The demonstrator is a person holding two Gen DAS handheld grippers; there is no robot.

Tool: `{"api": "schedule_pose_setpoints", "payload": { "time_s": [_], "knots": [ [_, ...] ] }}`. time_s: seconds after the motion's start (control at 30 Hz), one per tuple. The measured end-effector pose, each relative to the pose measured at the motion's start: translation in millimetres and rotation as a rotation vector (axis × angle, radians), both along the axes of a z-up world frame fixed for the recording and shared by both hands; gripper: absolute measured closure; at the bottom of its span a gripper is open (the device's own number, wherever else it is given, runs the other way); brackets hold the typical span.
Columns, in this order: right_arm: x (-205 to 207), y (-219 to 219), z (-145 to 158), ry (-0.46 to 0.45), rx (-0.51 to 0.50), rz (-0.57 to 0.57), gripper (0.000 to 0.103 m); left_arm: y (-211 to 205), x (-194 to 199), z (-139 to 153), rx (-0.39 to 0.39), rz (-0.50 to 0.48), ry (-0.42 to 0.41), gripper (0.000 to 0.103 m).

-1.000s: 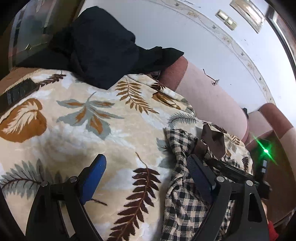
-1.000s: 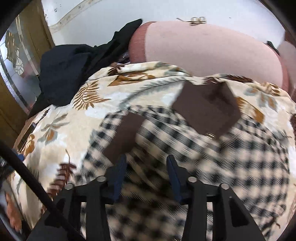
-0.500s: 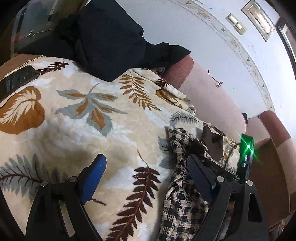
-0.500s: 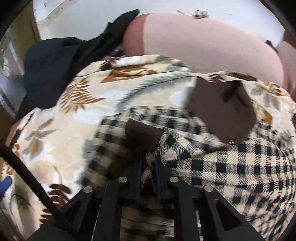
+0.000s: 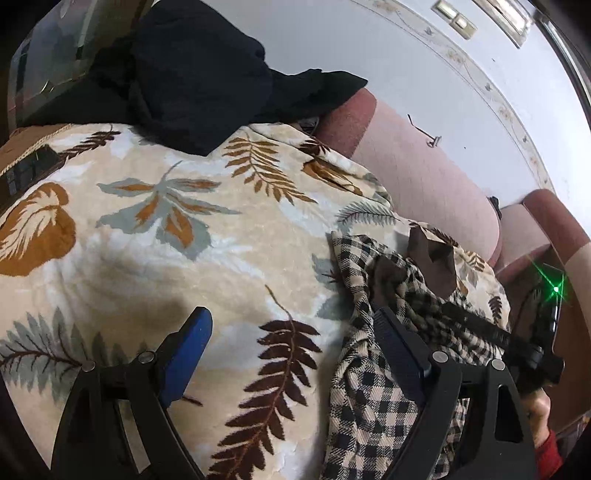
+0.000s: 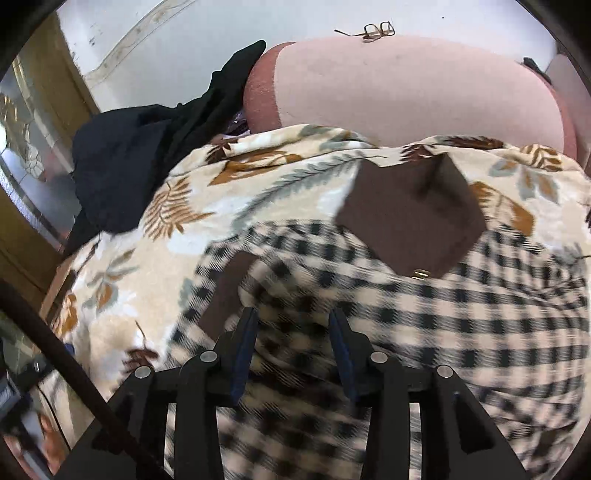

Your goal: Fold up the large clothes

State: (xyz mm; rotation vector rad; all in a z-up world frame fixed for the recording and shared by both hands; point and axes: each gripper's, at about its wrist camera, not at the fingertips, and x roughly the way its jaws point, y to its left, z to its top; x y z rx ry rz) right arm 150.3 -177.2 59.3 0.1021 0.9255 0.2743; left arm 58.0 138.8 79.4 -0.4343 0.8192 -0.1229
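Observation:
A black-and-cream checked garment (image 6: 461,325) with brown collar and cuff patches lies crumpled on a leaf-patterned blanket (image 5: 177,229). It also shows in the left wrist view (image 5: 373,398) at the lower right. My left gripper (image 5: 291,325) is open and empty above the blanket, its right finger beside the garment's edge. My right gripper (image 6: 291,325) is open just over the checked cloth near a brown cuff (image 6: 229,291); nothing is held between its fingers. The right gripper's body also shows in the left wrist view (image 5: 532,354).
The blanket (image 6: 258,177) covers a pink sofa (image 6: 406,85). A black garment (image 5: 192,74) is heaped at the blanket's far left and also shows in the right wrist view (image 6: 147,155). Glasses (image 6: 376,29) rest on the sofa back. A white wall stands behind.
My right gripper was shut on the checked cloth half a second ago and has opened, letting it go. The left gripper stays open and has hardly moved.

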Motion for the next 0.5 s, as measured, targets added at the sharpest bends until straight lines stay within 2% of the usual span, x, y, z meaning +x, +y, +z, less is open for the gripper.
{"api": "schedule_pose_setpoints", "payload": {
  "time_s": [0.07, 0.2, 0.27, 0.3, 0.33, 0.4, 0.43, 0.5],
  "knots": [
    [-7, 14, -5, -0.016, -0.05, 0.067, 0.059, -6, 1, -1, 0.028, -0.011, -0.002, 0.015],
    [-3, 49, -22, -0.03, -0.075, 0.143, 0.059, -12, 3, -8, 0.072, -0.017, 0.02, 0.015],
    [4, 71, -36, -0.052, -0.201, 0.141, 0.062, -10, 5, -11, 0.067, -0.013, 0.032, 0.015],
    [10, 79, -45, -0.033, -0.26, 0.135, 0.073, -8, 5, -11, 0.06, -0.009, 0.035, 0.015],
    [14, 82, -49, -0.018, -0.272, 0.124, 0.096, -6, 5, -11, 0.051, -0.005, 0.034, 0.015],
    [17, 78, -39, 0.002, -0.19, 0.08, 0.096, -2, 4, -7, 0.034, 0.0, 0.023, 0.015],
    [15, 75, -31, 0.001, -0.117, 0.077, 0.096, -1, 4, -6, 0.028, 0.001, 0.017, 0.015],
    [10, 77, -27, 0.006, -0.048, 0.098, 0.096, 0, 6, -5, 0.028, 0.002, 0.011, 0.015]
  ]
}}
